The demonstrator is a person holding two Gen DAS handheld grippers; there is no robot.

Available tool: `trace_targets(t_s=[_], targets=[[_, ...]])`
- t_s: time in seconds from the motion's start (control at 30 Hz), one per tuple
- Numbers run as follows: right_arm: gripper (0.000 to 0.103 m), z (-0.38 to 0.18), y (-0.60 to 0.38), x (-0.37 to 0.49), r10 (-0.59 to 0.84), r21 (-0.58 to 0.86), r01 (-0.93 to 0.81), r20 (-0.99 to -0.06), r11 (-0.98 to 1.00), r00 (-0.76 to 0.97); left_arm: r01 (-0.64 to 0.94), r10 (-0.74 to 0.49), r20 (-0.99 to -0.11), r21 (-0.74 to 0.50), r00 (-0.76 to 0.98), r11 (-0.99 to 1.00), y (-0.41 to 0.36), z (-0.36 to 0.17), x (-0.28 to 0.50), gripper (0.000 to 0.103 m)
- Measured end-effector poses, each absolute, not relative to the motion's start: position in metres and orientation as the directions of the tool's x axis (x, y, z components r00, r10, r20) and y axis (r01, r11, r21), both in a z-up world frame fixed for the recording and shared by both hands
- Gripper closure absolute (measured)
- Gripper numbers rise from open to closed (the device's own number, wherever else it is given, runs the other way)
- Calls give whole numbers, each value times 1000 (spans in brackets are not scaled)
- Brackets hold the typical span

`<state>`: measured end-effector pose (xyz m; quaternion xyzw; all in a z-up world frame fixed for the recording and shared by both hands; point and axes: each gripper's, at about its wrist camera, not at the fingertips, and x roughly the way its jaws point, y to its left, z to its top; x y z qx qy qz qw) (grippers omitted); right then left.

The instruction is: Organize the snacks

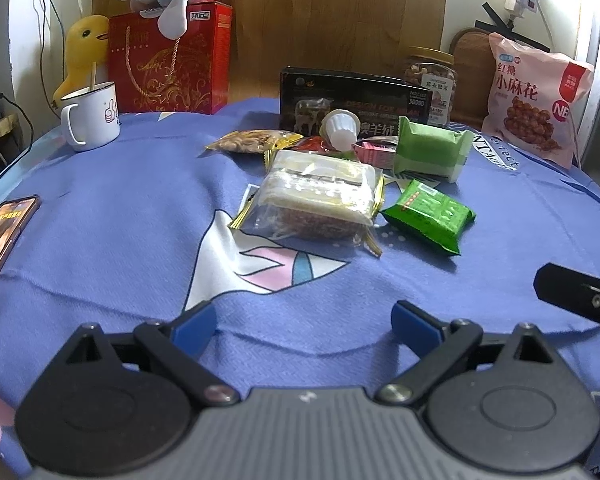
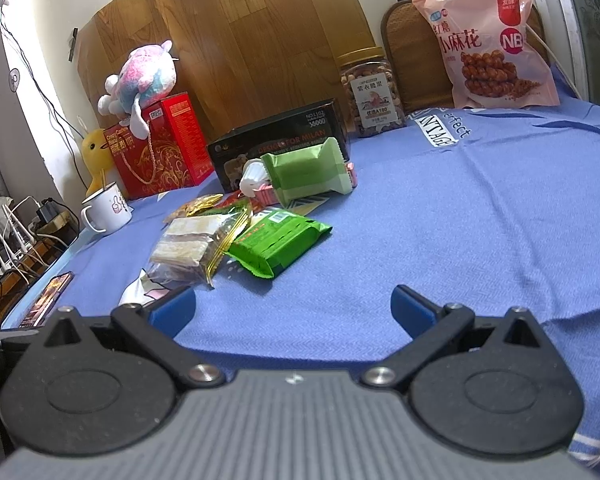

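So I am at the start: both tools hang empty above the blue cloth (image 1: 100,208), the left tool (image 1: 302,322) and the right tool (image 2: 292,308) each with jaws spread wide. The snacks (image 1: 324,196) lie heaped mid-desk, well ahead of me, none sorted yet. Next I judge I must reach forward and close on one, likely the near green pack (image 2: 280,240). Readable: "NB" on the pink bag (image 2: 496,40), "DESIGN FOR MILAN" on the black box (image 2: 284,140), "A180" on the jar (image 2: 374,92).

White mug (image 1: 94,118) beside yellow duck plush (image 1: 82,50); phone (image 1: 4,236) flat on blue cloth (image 1: 120,220); red gift bag (image 1: 162,66) behind.
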<state>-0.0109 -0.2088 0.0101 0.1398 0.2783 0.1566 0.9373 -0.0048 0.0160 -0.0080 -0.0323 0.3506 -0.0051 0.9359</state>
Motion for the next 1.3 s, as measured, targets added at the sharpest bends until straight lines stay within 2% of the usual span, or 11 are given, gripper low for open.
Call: trace_targets(t_s=[1.1,1.27,1.3], targets=[[0,5,-209,-2,397,354,-240,-483,904,781,-28,-1,-650,-35,760,999,17,-11,4,5],[9,8,-202,2,421,326,-291,-468,900,777,-35,-4,-612,-51,791,998,29,-3,6,5],[14,8,-200,4,432,322,-307,-467,896,771,-30,-10,-606,-56,795,998,32,-1,7,5]])
